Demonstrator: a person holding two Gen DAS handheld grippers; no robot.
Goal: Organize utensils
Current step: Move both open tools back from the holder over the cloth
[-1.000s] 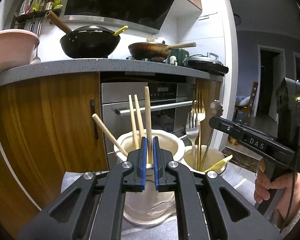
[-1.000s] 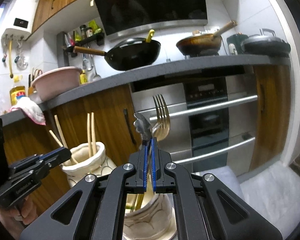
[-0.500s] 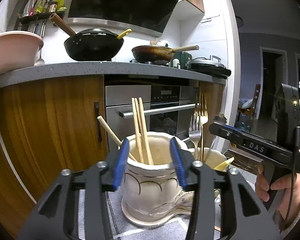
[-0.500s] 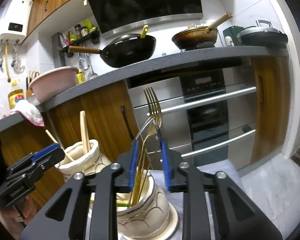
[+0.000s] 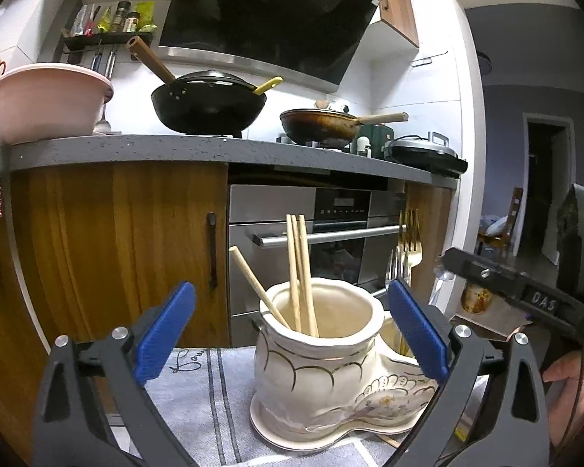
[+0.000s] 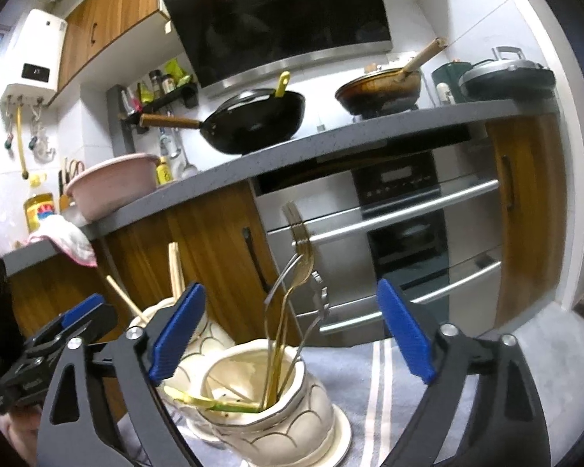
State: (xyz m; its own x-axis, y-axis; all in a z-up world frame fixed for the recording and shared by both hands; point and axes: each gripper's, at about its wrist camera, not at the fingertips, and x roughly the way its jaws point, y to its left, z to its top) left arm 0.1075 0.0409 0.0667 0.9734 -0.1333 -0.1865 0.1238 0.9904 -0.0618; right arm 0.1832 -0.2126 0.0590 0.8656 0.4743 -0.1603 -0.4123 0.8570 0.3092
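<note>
A cream ceramic pot (image 5: 315, 354) holds several wooden chopsticks (image 5: 300, 272). My left gripper (image 5: 292, 329) is just in front of it, its jaws opening wide, the blue pads either side of the pot and touching nothing. The second cream pot (image 6: 280, 401) holds gold and silver forks (image 6: 296, 241) and a yellow-green utensil (image 6: 198, 401). My right gripper (image 6: 292, 332) hangs above that pot, jaws opening, with the fork handles standing free between the pads. The chopstick pot (image 6: 198, 334) shows behind its left finger. The forks (image 5: 408, 249) also rise behind the chopstick pot.
Both pots share a cream saucer (image 5: 292, 428) on a grey striped cloth (image 5: 198, 389). Behind stand wooden cabinet doors (image 5: 116, 241) and a steel oven (image 6: 401, 225). The grey counter (image 5: 136, 148) carries a black wok (image 5: 210, 105), a pan (image 5: 323, 126) and a pink basin (image 5: 46, 105).
Both grippers went from shut to wide open. The left let go of a chopstick, which now stands in its pot. The right let go of the utensil, now in the fork pot.
</note>
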